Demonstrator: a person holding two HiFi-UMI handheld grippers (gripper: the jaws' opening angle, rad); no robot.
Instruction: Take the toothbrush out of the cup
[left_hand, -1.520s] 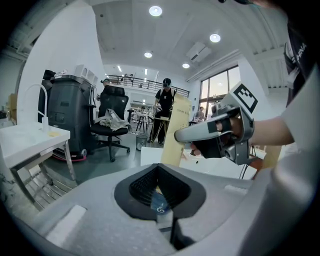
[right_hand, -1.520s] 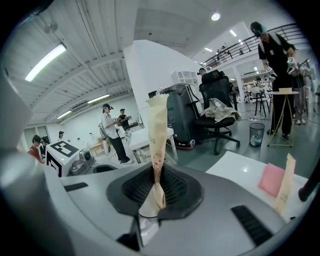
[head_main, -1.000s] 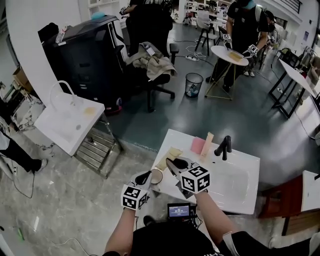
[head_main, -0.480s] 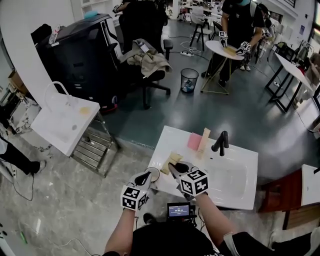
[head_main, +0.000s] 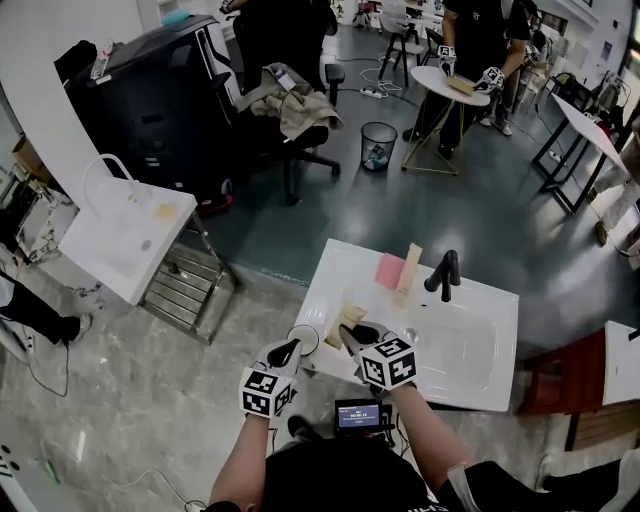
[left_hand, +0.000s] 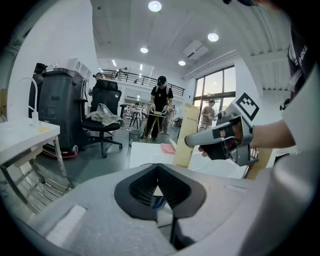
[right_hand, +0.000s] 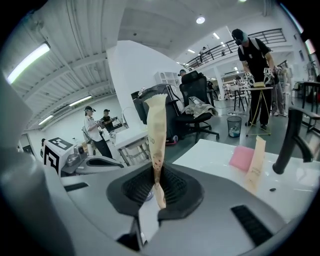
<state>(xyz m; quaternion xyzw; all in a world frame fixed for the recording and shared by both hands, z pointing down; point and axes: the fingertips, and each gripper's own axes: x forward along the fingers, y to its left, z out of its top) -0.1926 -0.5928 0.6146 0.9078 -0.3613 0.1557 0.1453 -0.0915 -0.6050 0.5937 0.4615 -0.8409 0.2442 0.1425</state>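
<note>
Bright, even lighting from ceiling spotlights (left_hand: 155, 6) and strip light (right_hand: 27, 62), daylight through tall windows (left_hand: 216, 95), mild glare on white sink top (head_main: 345, 275), strong fisheye curvature, dark vignetted corners, near body of right gripper (right_hand: 156, 186) out of focus

Head view: my highest feed, looking steeply down on the white tabletop (head_main: 345, 270), with the left tongs (head_main: 290, 349) and right tongs (head_main: 352, 332) close beneath it.
Left tongs view: low and close, looking along its own jaws across the tabletop, with the right tongs at its right.
Right tongs view: equally low, facing past the black faucet (right_hand: 290, 140).
Shared: I find the office chair (head_main: 300, 130) and the tabletop in all three.
</note>
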